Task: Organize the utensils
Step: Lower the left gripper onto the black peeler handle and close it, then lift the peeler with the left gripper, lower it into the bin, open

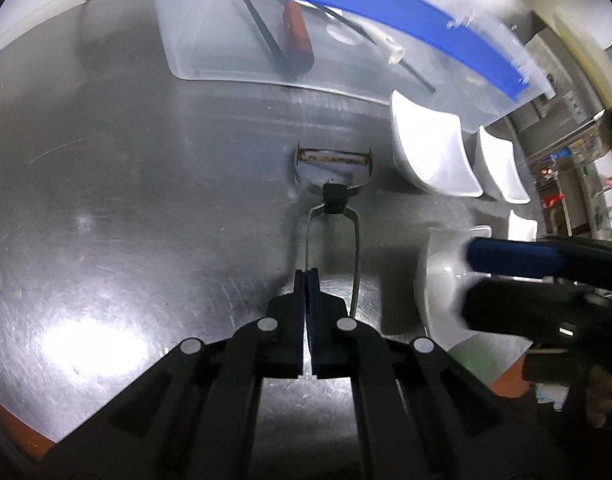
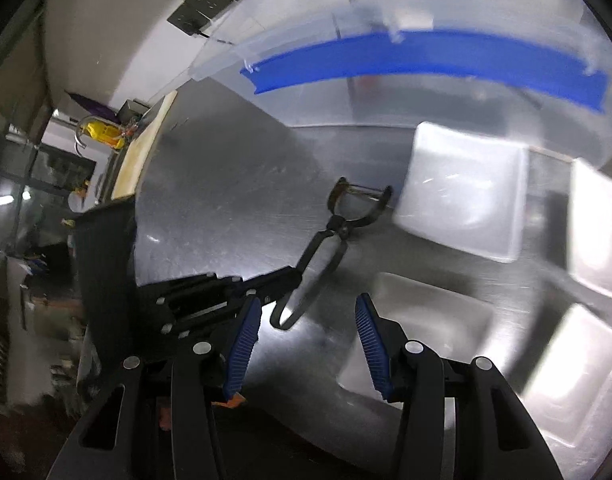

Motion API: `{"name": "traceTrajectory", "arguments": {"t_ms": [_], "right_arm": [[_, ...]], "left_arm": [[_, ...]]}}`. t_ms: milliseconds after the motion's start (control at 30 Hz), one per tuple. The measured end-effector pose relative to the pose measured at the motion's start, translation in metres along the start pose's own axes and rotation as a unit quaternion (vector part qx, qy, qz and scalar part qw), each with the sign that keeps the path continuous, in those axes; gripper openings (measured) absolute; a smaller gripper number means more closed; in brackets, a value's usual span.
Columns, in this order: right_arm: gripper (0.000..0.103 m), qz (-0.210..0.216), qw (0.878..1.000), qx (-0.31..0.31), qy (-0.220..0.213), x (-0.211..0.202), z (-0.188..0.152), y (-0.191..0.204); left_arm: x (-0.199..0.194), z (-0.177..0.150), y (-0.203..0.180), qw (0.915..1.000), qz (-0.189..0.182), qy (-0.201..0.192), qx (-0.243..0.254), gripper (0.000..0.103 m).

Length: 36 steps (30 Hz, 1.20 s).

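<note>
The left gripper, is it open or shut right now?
Shut: the left gripper pinches one wire side of the peeler handle.

**No readable text**

Showing no legible words, numbers, brands or signs in either view. Bearing only a plain blue strip on the clear plastic bin (image 1: 210, 40), with nothing printed on it. Blurring past reading any labels on the cluttered shelves (image 1: 577, 152) just beyond that bin.

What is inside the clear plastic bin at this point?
Inside the clear bin: a red-brown handled utensil, dark chopsticks and a white-handled piece. The blue latch and frosted walls cover the far side, so anything there can't be seen.
</note>
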State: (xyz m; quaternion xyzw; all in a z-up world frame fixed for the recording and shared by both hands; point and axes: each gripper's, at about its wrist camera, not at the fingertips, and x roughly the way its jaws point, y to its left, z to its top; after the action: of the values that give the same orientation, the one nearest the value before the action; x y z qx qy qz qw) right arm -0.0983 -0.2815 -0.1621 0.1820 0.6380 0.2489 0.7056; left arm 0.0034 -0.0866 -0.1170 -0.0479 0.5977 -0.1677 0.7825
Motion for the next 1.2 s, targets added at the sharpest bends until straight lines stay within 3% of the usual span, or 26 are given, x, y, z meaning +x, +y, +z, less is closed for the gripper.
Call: {"name": "traceTrajectory", "arguments": {"t_ms": [133,267,433,533,800,933,1033,1200], "right_arm": [[0.051,0.044,0.996,0.072,0.027,0.030,0.010,-0.013],[0.046,0.047,0.991,0.121,0.036,0.051,0.015,-0.021],[0.031,0.031,0.989,0.134,0.045,0.068,0.017,-0.017],[0.014,0.017,0.989,0.137,0.043,0.073,0.014,-0.019],[0.012,0.017,0.991,0.135,0.003,0.061,0.004,-0.009],[0.012,0.030,0.993,0.105,-0.034,0.036,0.002,0.016],[0.012,0.049,0.993,0.070,-0.078,0.002,0.006,0.041],[0.012,0.034,0.987,-0.004,-0.159,-0.062,0.042,0.076]], "left_arm": [[0.000,0.001,0.012,0.9997,-0.017,0.007,-0.016,0.001],[-0.001,-0.002,0.027,0.9990,-0.034,0.016,-0.022,0.001],[0.001,-0.007,0.030,0.9984,-0.046,0.025,-0.019,0.001],[0.000,-0.009,0.037,0.9978,-0.055,0.030,-0.020,0.001],[-0.006,-0.008,0.036,0.9966,-0.076,0.029,-0.009,0.001],[-0.039,-0.006,0.030,0.9962,-0.087,-0.001,0.009,0.001],[-0.082,0.000,0.024,0.9938,-0.094,-0.048,0.035,0.001],[-0.136,0.048,-0.001,0.9831,-0.090,-0.128,0.095,0.001]]}}
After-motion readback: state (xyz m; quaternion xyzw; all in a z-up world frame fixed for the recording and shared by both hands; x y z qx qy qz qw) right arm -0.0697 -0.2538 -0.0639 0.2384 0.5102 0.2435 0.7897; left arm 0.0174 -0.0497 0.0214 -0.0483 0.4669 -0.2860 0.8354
